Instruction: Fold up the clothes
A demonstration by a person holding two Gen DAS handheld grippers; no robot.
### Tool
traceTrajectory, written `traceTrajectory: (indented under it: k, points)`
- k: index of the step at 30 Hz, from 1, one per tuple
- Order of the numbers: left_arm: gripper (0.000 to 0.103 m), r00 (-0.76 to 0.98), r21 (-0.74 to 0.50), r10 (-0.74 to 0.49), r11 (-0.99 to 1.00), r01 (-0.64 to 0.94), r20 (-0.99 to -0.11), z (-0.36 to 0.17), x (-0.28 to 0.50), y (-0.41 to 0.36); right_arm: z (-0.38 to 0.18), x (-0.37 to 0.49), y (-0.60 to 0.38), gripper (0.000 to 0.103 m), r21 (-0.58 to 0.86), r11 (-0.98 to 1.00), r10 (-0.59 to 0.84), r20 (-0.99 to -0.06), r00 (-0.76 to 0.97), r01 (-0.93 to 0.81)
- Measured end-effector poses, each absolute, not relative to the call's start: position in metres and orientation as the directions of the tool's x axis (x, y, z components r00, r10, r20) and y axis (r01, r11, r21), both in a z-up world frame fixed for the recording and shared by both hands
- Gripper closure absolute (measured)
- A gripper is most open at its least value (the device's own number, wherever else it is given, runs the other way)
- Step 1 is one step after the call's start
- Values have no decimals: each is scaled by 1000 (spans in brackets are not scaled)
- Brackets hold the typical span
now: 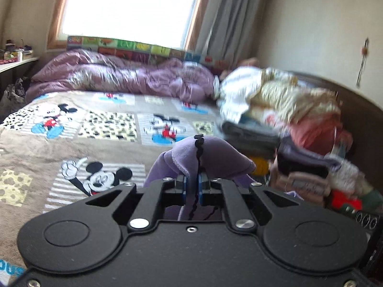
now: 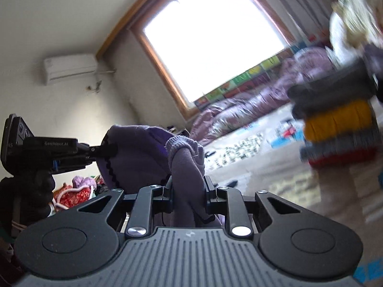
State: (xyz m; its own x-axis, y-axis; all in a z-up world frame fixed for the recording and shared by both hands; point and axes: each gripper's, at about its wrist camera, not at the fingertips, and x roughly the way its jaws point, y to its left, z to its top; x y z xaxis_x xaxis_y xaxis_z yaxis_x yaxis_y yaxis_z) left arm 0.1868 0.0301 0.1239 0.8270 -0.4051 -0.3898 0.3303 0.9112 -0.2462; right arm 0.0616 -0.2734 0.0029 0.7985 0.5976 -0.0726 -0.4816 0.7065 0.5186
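- Holding up one purple garment [image 1: 210, 153] in the air, above the bed [image 1: 36, 148], ready for folding
- Pinching it tight in the left gripper [image 1: 192, 187], jaws almost shut, with only thin cloth and a black zigzag trim between them
- Squeezing a thicker bunch of the same purple cloth in the right gripper [image 2: 188, 191], jaws a bit apart around the cuff end
- Seeing the left gripper at 9 o'clock in the right wrist view, biting the trimmed edge of the garment
- Judging this step as the lift and spread, with no fold made yet
- Needing next, most likely: pulling the two grips apart so the cloth hangs flat, then laying it down on the blanket
- Watching out for a slip, since both grips are holding soft fleece
- Showing a cartoon-mouse blanket [image 1: 115, 124] across the bed, from 9 to 12 o'clock in the left view
- Showing a stack of folded clothes [image 1: 282, 119] at 2 o'clock, a purple quilt [image 1: 115, 71] at 11, a bright window [image 1: 131, 9] at 12
- Showing an air conditioner [image 2: 70, 68] high on the wall at 10 o'clock in the right view
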Motion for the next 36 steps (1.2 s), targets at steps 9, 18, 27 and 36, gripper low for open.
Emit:
traceTrajectory:
  k: [9, 18, 27, 36]
  points:
    - [97, 868, -310, -399, 900, 308, -296, 157, 184, 65, 115, 72, -263, 80, 308, 771, 609, -101, 787, -557]
    - [97, 872, -348, -389, 895, 280, -298, 172, 229, 82, 182, 125, -244, 80, 211, 792, 606, -158, 780, -573]
    - [98, 870, -347, -367, 904, 250, -329, 179, 296, 90, 187, 208, -230, 80, 238, 805, 588, -206, 782, -543]
    - [98, 891, -370, -340, 903, 219, -301, 197, 369, 102, 209, 299, -221, 81, 261, 821, 560, -188, 807, -508]
